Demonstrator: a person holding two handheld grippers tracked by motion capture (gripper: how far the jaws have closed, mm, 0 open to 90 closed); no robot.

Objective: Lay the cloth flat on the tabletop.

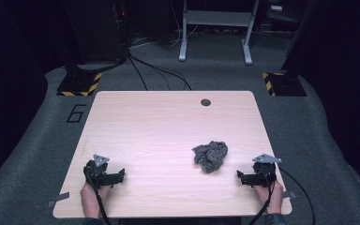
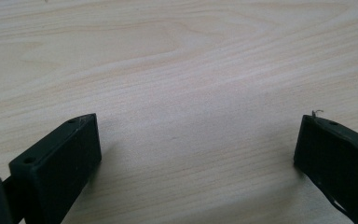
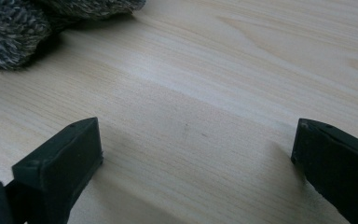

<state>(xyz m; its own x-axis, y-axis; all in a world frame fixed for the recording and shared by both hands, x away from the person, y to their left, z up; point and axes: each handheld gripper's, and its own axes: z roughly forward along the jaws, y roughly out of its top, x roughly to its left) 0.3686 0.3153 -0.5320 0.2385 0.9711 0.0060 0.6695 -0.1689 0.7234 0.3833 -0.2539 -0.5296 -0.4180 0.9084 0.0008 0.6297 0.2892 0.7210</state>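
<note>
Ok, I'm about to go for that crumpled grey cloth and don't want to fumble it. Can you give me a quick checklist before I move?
1. Right gripper jaws open, nothing between them: ok.
2. Left gripper jaws open, nothing between them: ok.
3. Grey cloth lies free on the table, touching neither gripper: ok.
4. Bare wood between right gripper and cloth: ok.
5. Cloth away from the table edges: ok.
6. Which fold gives the best hold: cannot tell.
</note>
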